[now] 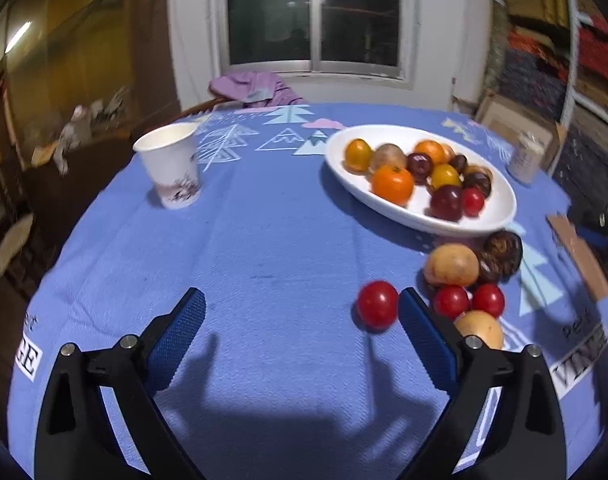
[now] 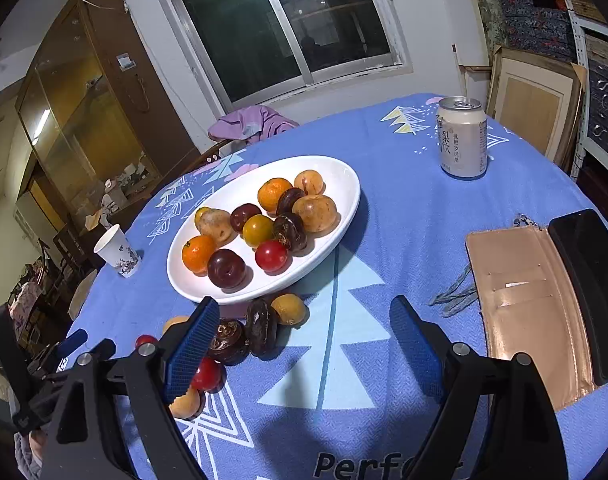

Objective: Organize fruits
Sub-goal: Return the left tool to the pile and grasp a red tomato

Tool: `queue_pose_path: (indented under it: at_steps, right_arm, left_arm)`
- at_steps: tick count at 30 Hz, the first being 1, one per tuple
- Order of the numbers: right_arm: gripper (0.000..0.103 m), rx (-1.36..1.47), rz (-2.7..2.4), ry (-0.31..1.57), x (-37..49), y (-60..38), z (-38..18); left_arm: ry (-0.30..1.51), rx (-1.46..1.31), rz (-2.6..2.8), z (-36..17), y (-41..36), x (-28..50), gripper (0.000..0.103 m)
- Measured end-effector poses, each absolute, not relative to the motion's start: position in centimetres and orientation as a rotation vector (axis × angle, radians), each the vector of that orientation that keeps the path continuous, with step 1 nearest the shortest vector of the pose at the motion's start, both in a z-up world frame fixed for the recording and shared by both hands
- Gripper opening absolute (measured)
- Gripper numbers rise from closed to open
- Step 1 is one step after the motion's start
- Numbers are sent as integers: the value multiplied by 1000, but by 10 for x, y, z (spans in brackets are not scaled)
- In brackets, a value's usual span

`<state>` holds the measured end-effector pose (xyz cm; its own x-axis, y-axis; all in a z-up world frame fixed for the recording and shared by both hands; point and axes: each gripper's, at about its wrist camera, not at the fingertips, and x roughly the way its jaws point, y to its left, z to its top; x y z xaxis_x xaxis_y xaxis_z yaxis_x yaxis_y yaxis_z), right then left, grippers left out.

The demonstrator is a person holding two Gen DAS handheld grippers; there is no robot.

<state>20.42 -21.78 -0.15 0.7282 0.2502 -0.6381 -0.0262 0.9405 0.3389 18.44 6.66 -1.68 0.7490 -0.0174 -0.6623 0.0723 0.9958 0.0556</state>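
A white oval plate (image 1: 500,216) (image 2: 344,172) holds several fruits: oranges, dark plums, yellow ones and a red tomato (image 2: 271,255). Loose fruit lies on the blue cloth in front of it: a red tomato (image 1: 377,304) just inside my left gripper's right finger, two more red tomatoes (image 1: 450,301), yellow-brown fruits (image 1: 451,265) and dark brown fruits (image 1: 503,247) (image 2: 261,332). My left gripper (image 1: 302,304) is open and empty above the cloth. My right gripper (image 2: 304,312) is open and empty, its left finger over the loose pile.
A paper cup (image 1: 170,166) (image 2: 117,251) stands at the left. A drink can (image 2: 462,137) stands at the far right. A tan wallet (image 2: 528,304) and black phone (image 2: 592,288) lie at the right. The round table (image 1: 244,240) has a chair with purple cloth (image 2: 248,122) behind.
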Motion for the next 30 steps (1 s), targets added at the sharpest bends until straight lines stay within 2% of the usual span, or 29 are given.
queue_pose_path:
  at_steps: [7, 9, 11, 13, 18, 20, 22, 30]
  right_arm:
    - [88, 302, 159, 740, 204, -214, -1]
    - [88, 293, 159, 746, 205, -211, -2]
    - [88, 287, 159, 751, 205, -210, -3]
    - [88, 283, 157, 752, 206, -209, -3]
    - [88, 279, 160, 758, 206, -208, -5]
    - [88, 273, 161, 762, 207, -206, -5]
    - [88, 266, 162, 766, 207, -205, -6]
    - [88, 252, 167, 785, 209, -201, -11]
  left_arm:
    - [721, 196, -78, -28, 35, 196, 94]
    - [723, 196, -95, -29, 30, 204, 84]
    - [759, 206, -125, -34, 24, 213, 68]
    - [789, 196, -181, -39, 19, 219, 61]
    - [799, 221, -228, -42, 11, 219, 49]
    - [815, 204, -261, -43, 12, 220, 35]
    - [833, 189, -285, -45, 13, 222, 32]
    - [836, 167, -313, -45, 14, 220, 31]
